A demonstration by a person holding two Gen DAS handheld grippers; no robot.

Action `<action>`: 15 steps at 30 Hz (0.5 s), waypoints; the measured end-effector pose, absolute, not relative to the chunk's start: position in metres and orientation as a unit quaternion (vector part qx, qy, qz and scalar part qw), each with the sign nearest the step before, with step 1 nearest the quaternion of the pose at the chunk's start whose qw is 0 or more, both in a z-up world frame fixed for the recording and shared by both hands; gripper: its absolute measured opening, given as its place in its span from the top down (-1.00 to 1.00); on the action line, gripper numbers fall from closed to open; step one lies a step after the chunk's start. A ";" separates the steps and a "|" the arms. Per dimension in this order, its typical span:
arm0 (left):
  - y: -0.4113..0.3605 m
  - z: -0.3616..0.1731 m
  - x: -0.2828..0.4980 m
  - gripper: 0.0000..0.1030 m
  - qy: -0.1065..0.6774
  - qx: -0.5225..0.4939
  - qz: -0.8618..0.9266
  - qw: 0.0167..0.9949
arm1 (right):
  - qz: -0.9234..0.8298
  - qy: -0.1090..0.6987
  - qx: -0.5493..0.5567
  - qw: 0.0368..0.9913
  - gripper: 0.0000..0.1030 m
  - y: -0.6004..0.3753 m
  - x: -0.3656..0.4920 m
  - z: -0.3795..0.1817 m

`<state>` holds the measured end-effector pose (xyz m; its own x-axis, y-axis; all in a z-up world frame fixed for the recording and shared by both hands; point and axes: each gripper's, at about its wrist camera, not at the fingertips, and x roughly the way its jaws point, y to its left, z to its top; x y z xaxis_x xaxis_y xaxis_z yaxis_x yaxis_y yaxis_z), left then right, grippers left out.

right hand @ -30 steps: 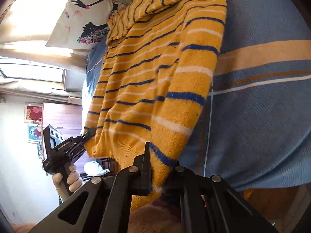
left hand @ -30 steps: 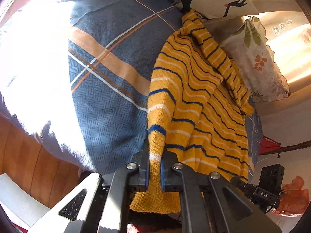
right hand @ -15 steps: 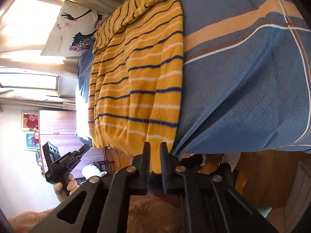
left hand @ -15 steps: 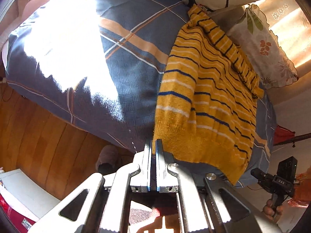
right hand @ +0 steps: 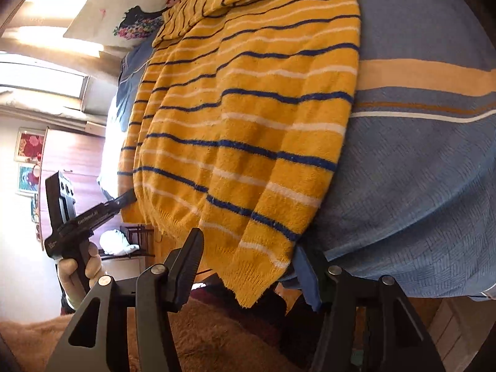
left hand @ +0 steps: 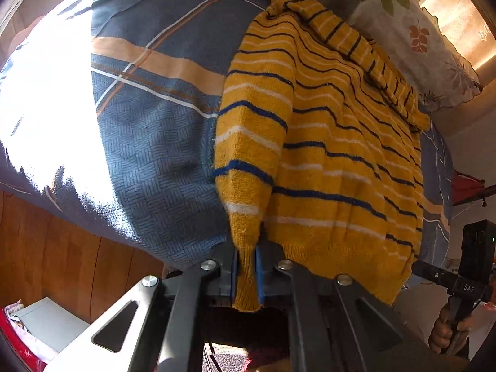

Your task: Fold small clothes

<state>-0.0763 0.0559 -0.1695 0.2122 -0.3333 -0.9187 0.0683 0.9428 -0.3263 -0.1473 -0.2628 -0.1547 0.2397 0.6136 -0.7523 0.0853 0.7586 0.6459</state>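
Spreading apart now after pinching the sleeve cuff earlier, right gripper point(right hand: 248, 266) is releasing the yellow striped sweater point(right hand: 248, 117); left gripper point(left hand: 247, 274) is clamping the other cuff. Sweater is overhanging the blue bedspread point(right hand: 418, 186) edge.

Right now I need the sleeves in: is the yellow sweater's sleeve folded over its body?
Not yet: the left gripper pinches the sleeve cuff off the sweater beyond the bed's edge.
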 end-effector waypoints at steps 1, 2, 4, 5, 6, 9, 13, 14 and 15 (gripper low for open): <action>0.058 -0.168 -0.075 0.84 0.615 -0.116 -0.130 0.769 | 0.189 0.594 0.287 0.728 0.00 -0.261 -0.147 -0.156; 0.060 -0.165 -0.074 0.85 0.615 -0.126 -0.128 0.768 | 0.193 0.599 0.274 0.727 0.29 -0.256 -0.147 -0.158; 0.067 -0.159 -0.074 0.85 0.613 -0.149 -0.127 0.766 | 0.198 0.608 0.257 0.724 0.80 -0.252 -0.145 -0.161; 0.070 -0.154 -0.074 0.85 0.610 -0.158 -0.129 0.766 | 0.201 0.603 0.261 0.727 0.80 -0.255 -0.145 -0.160; 0.072 -0.148 -0.075 0.85 0.606 -0.166 -0.129 0.767 | 0.204 0.595 0.268 0.729 0.80 -0.259 -0.145 -0.157; 0.075 -0.124 -0.073 0.85 0.584 -0.183 -0.135 0.779 | 0.218 0.558 0.318 0.735 0.81 -0.278 -0.146 -0.135; 0.065 -0.090 -0.049 0.85 0.549 -0.184 -0.149 0.802 | 0.222 0.508 0.348 0.756 0.81 -0.299 -0.127 -0.097; 0.061 -0.083 -0.038 0.85 0.543 -0.179 -0.151 0.807 | 0.220 0.499 0.348 0.763 0.81 -0.303 -0.118 -0.090; 0.057 -0.078 -0.024 0.85 0.537 -0.175 -0.155 0.811 | 0.217 0.488 0.349 0.770 0.83 -0.308 -0.106 -0.082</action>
